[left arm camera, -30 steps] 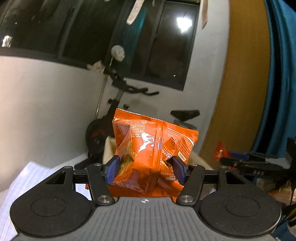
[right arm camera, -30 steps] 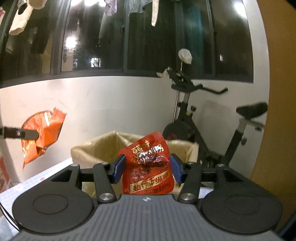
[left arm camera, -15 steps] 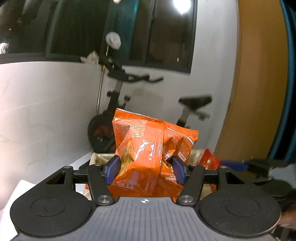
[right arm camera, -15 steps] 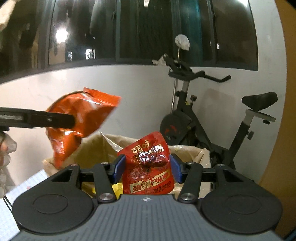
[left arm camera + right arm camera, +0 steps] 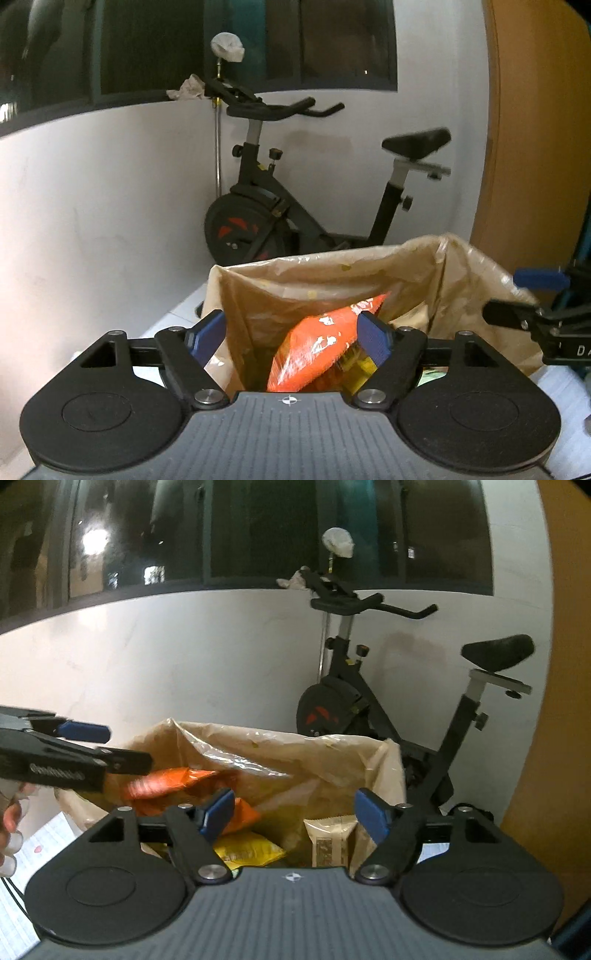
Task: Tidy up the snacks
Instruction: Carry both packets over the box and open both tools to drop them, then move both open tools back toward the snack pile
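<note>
A bin lined with a tan plastic bag (image 5: 332,273) stands right in front of both grippers; it also shows in the right wrist view (image 5: 280,749). My left gripper (image 5: 291,332) is open above it, and the orange snack bag (image 5: 314,347) lies loose inside the bin below the jaws. In the right wrist view the orange bag (image 5: 166,782) is blurred at the bin's left. My right gripper (image 5: 295,812) is open and empty over the bin. Inside lie a yellow packet (image 5: 247,851) and a beige packet (image 5: 328,838). The red snack bag is not visible.
An exercise bike (image 5: 280,206) stands behind the bin against a white wall, also in the right wrist view (image 5: 388,701). A wooden panel (image 5: 532,147) is at the right. The left gripper (image 5: 74,753) reaches in from the left in the right wrist view.
Both grippers moved over the bin and opened. The orange bag dropped from the left gripper into the bin. The red bag left the right gripper and is out of sight.
</note>
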`<state>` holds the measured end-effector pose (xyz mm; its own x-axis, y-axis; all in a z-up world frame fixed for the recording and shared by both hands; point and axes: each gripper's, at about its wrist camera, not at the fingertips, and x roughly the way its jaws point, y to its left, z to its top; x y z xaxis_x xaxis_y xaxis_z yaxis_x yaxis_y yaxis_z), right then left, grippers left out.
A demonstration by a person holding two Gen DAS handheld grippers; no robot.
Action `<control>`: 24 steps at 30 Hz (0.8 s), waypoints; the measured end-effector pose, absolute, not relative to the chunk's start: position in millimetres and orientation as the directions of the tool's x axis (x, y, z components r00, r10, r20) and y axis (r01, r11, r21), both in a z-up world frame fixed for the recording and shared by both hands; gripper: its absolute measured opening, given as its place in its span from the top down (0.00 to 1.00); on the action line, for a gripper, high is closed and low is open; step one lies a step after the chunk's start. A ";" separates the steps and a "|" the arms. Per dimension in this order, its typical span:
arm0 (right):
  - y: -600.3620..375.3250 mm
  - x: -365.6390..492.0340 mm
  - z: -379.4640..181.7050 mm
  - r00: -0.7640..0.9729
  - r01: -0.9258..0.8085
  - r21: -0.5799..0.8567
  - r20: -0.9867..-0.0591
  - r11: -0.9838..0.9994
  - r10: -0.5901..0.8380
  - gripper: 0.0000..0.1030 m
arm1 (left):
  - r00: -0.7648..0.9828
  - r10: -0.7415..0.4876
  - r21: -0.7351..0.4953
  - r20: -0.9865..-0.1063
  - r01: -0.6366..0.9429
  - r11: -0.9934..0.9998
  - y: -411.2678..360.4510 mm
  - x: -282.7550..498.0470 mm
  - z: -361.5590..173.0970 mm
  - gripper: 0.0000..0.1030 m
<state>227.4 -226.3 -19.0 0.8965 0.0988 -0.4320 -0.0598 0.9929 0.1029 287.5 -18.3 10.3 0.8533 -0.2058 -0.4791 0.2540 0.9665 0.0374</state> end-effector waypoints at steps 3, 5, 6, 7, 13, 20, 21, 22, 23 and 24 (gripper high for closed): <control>-232.1 207.6 -15.1 0.908 -0.067 0.153 -0.401 0.986 0.124 0.27 | 0.855 -0.224 -0.002 -0.468 0.252 0.968 -0.7 272.4 14.9 0.22; -233.7 192.8 -13.5 0.914 -0.069 0.177 -0.383 0.982 0.133 0.27 | 0.854 -0.224 -0.017 -0.470 0.245 0.969 11.1 266.3 16.6 0.22; -234.1 186.1 -13.3 0.917 -0.069 0.187 -0.376 0.980 0.137 0.27 | 0.852 -0.227 -0.030 -0.472 0.242 0.970 19.1 259.8 16.7 0.22; -234.3 179.1 -13.8 0.919 -0.070 0.197 -0.370 0.978 0.140 0.27 | 0.849 -0.234 -0.047 -0.473 0.240 0.970 28.2 253.5 16.9 0.22; -224.8 145.5 -25.7 0.918 -0.071 0.230 -0.366 0.971 0.154 0.27 | 0.829 -0.264 -0.115 -0.492 0.239 0.964 70.8 219.6 4.4 0.20; -197.7 124.5 -65.2 0.875 -0.085 0.247 -0.444 0.965 0.191 0.27 | 0.772 -0.299 -0.173 -0.561 0.243 0.954 95.6 195.4 -38.1 0.18; -193.2 122.7 -72.8 0.863 -0.088 0.248 -0.465 0.965 0.198 0.27 | 0.762 -0.306 -0.184 -0.571 0.244 0.952 96.1 192.4 -45.4 0.18; -188.8 120.9 -80.6 0.849 -0.091 0.246 -0.487 0.965 0.204 0.27 | 0.752 -0.312 -0.195 -0.581 0.244 0.950 95.9 189.3 -53.2 0.18; -184.1 118.1 -89.7 0.834 -0.093 0.242 -0.511 0.966 0.209 0.27 | 0.745 -0.318 -0.206 -0.587 0.242 0.948 95.9 186.2 -59.6 0.18; -179.9 116.2 -97.2 0.819 -0.098 0.239 -0.531 0.966 0.215 0.27 | 0.736 -0.326 -0.221 -0.593 0.241 0.945 94.9 182.7 -67.4 0.18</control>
